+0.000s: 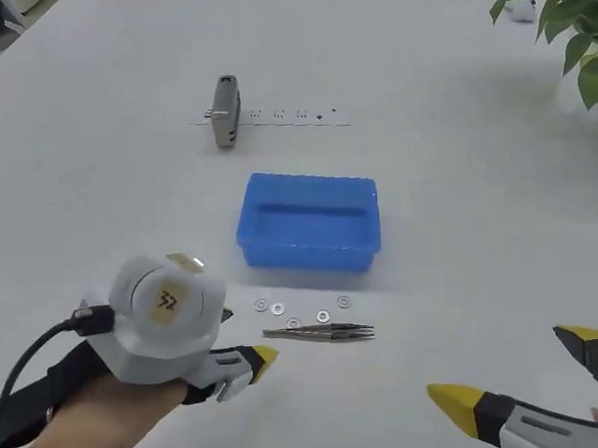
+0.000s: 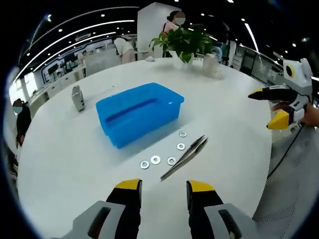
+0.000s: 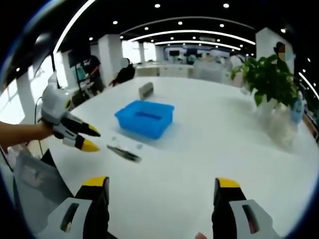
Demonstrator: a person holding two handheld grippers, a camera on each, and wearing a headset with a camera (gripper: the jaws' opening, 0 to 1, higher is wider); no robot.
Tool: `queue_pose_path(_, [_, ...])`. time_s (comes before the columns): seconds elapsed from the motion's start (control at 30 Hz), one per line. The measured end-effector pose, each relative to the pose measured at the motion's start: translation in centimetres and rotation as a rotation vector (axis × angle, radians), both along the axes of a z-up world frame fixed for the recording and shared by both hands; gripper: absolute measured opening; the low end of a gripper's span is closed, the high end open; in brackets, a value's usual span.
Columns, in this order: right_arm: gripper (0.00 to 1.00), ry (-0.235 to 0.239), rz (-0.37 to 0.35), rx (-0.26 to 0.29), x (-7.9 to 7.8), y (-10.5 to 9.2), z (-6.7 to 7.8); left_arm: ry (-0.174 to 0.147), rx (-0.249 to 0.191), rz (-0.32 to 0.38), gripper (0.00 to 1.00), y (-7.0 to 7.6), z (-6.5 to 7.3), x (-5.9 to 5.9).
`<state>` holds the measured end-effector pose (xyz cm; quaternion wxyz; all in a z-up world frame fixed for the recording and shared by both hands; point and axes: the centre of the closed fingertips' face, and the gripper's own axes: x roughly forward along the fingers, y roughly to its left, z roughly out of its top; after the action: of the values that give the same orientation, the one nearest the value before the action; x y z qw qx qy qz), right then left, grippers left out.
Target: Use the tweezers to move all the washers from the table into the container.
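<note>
Nearest, the left gripper (image 1: 248,370) and the right gripper (image 1: 519,365) hover over the white table (image 1: 457,207). Both have their jaws apart and hold nothing, the right wider. Bare tabletop separates them from the slim metal tweezers (image 1: 319,331), which lie flat just beside 5 small silver washers (image 1: 277,308). Just beyond sits the blue open-topped container (image 1: 307,185). Farther back are a power strip (image 1: 292,116) and a leafy plant (image 1: 568,24).
</note>
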<state>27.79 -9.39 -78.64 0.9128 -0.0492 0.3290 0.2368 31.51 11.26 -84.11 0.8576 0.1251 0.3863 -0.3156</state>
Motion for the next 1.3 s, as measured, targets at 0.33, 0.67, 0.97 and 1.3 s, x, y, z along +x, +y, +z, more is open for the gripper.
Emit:
queue_pose_path(0.33, [0.84, 0.030, -0.020, 0.011, -0.2, -0.5, -0.8, 0.037, 0.041, -0.092, 0.18, -1.1, -1.9, 0.9])
queue_pose_path(0.67, [0.84, 0.051, -0.006, -0.009, -0.5, -0.2, -1.5, 0.019, 0.086, -0.251, 0.05, -2.3, -2.1, 0.9])
queue_pose_path(0.97, [0.83, 0.038, -0.020, 0.017, -0.3, -0.5, -1.0, -0.017, 0.075, -0.318, 0.00, -3.1, -1.1, -0.5])
queue_pose_path(1.3, [0.75, 0.011, 0.129, -0.009, -1.3, 2.8, -0.3, -0.119, 0.004, -0.328, 0.00, -4.3, 3.6, -3.4])
